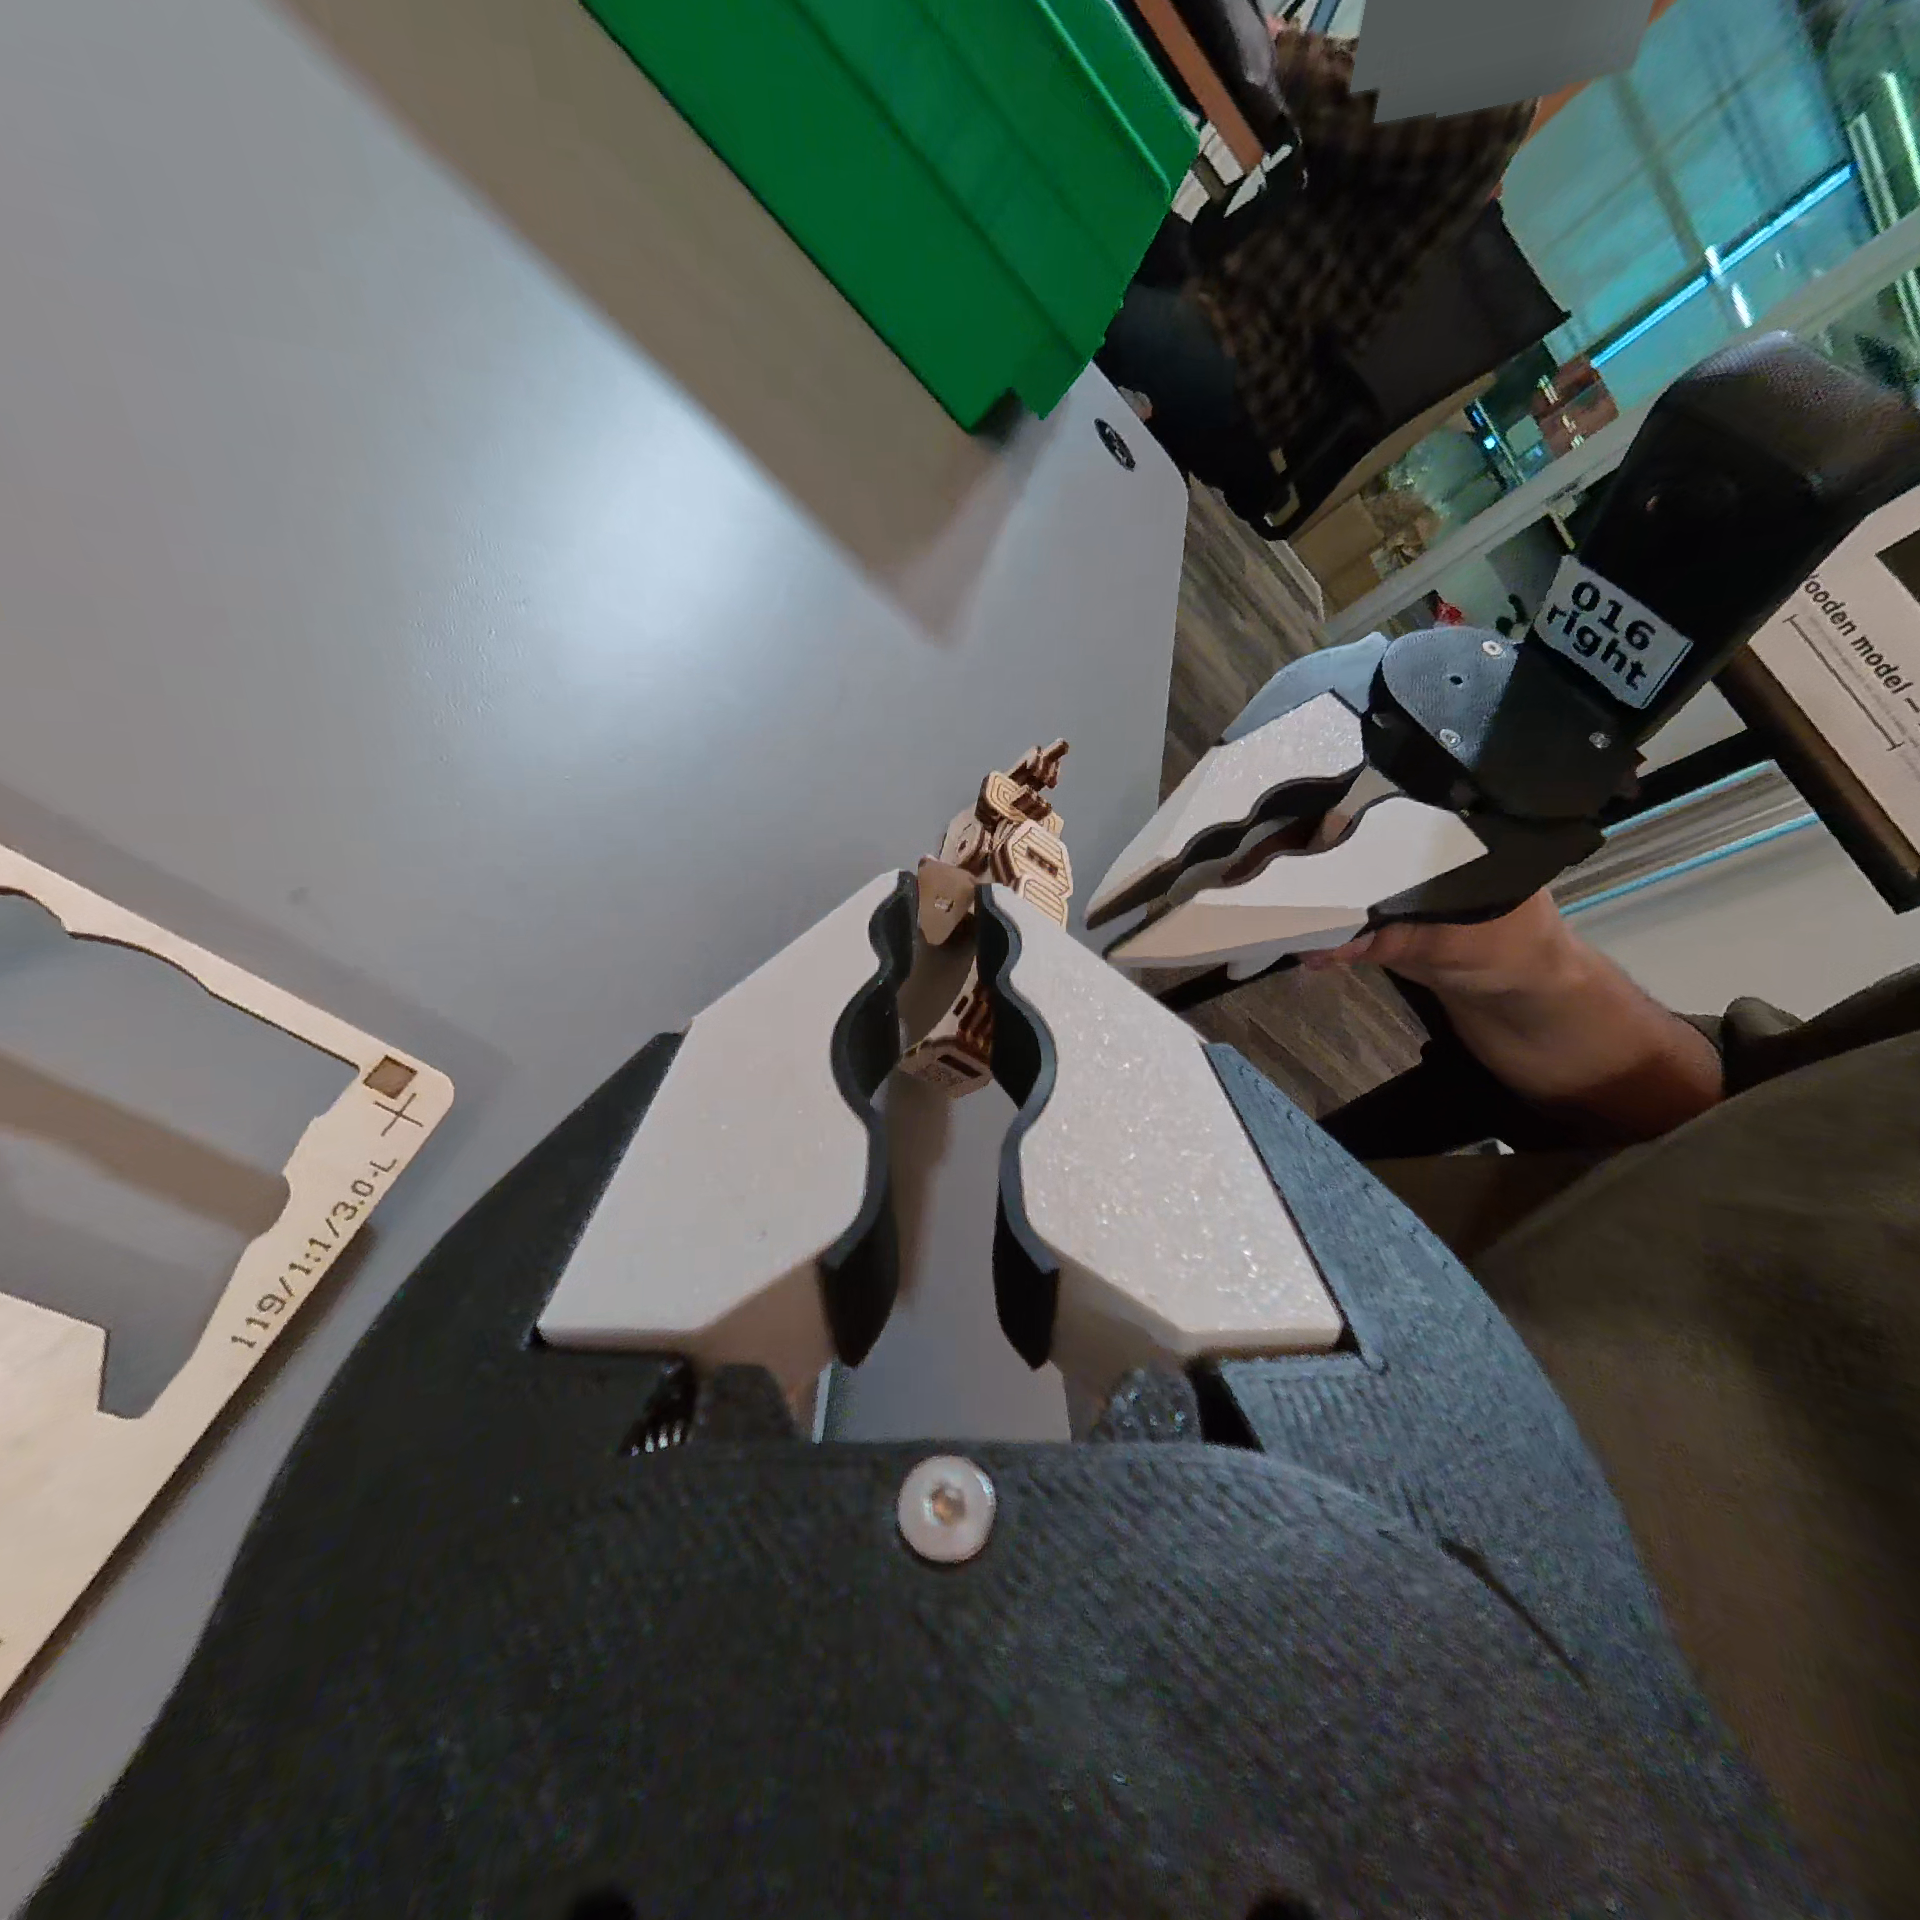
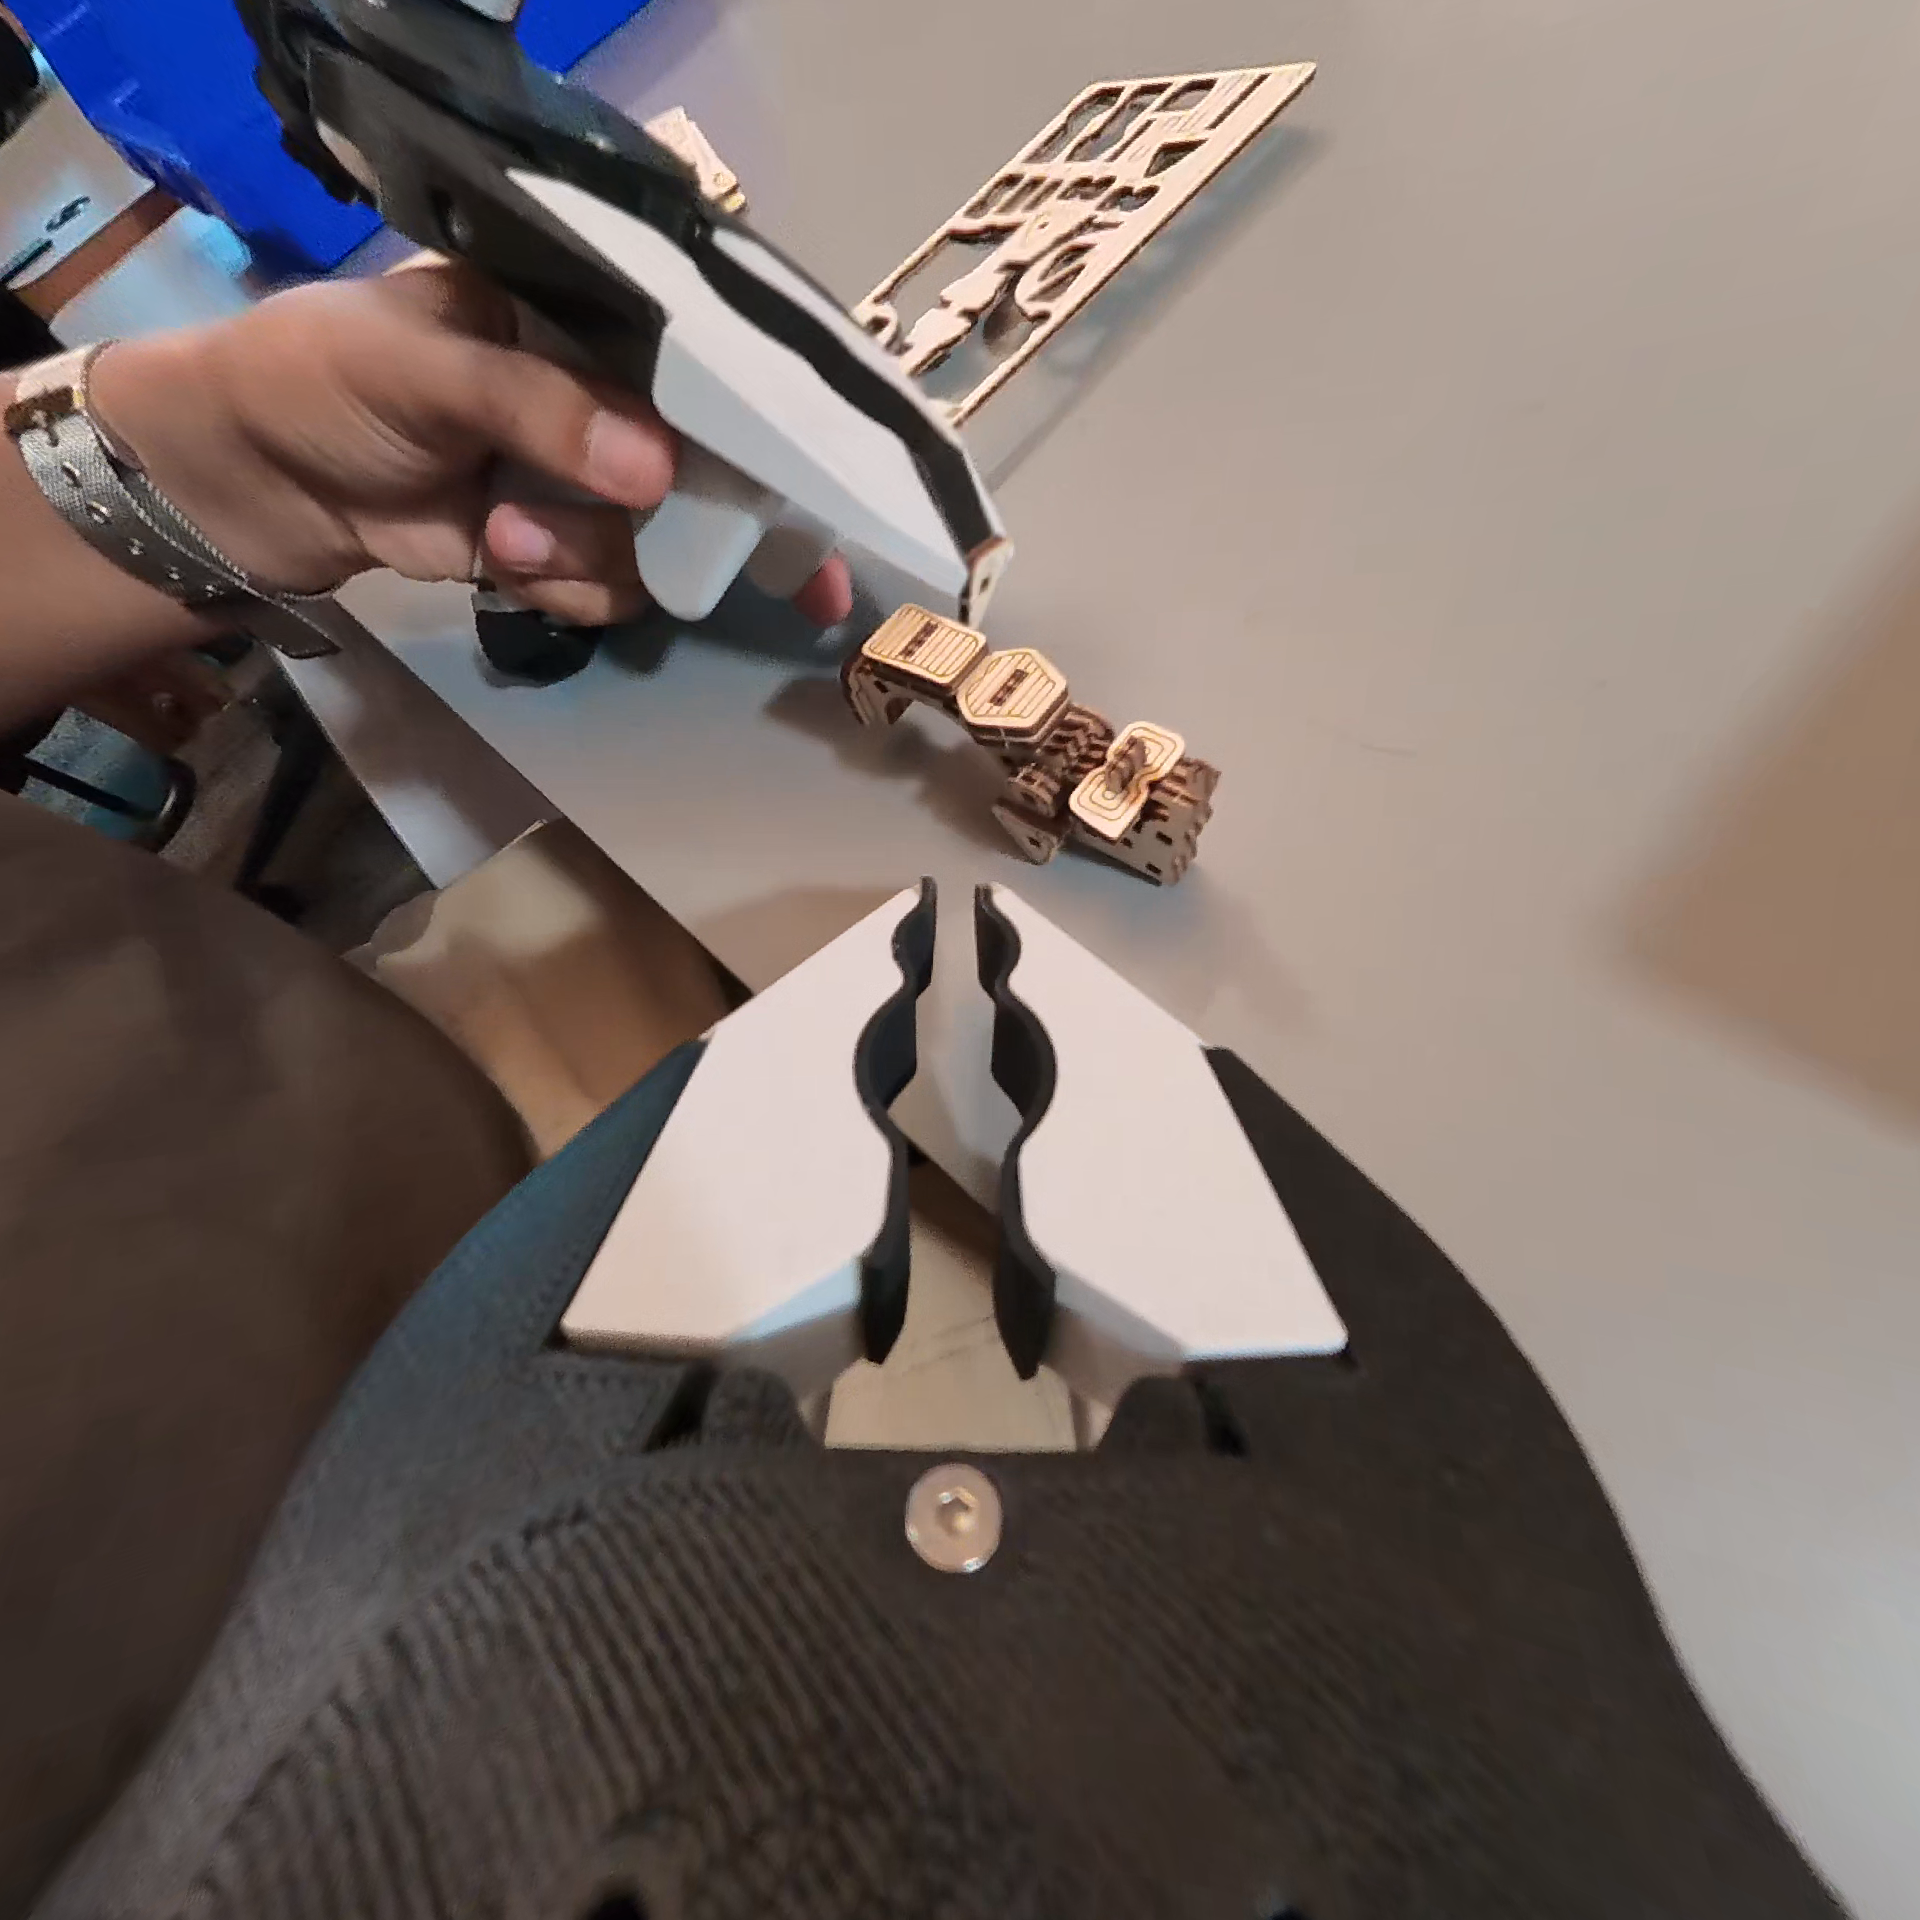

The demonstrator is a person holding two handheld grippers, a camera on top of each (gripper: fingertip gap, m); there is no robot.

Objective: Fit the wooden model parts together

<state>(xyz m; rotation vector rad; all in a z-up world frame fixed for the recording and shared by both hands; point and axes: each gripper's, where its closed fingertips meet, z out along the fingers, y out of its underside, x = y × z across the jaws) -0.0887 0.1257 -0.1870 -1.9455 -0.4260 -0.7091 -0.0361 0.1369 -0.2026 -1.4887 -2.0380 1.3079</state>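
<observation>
Pale laser-cut wood marks the model (image 2: 1029, 743), which lies on the grey table (image 2: 1455, 520) near its edge. Beside the model, the left gripper (image 1: 945, 914) has its jaws closed on a small wooden part (image 1: 940, 1055), whose end shows at the fingertips in the right wrist view. A hand (image 2: 353, 457) with a grey wrist strap works that gripper's trigger. On the other side of the model, off the table edge, hangs the right gripper (image 2: 951, 894), its jaws nearly together with a narrow gap and nothing between them. Beyond the model lies a wooden sheet (image 2: 1081, 229) with many cut-out holes. Another sheet (image 1: 187, 1195), with larger holes, lies on the table well away from the model. Farther back from the model sits a green bin (image 1: 935, 177).
</observation>
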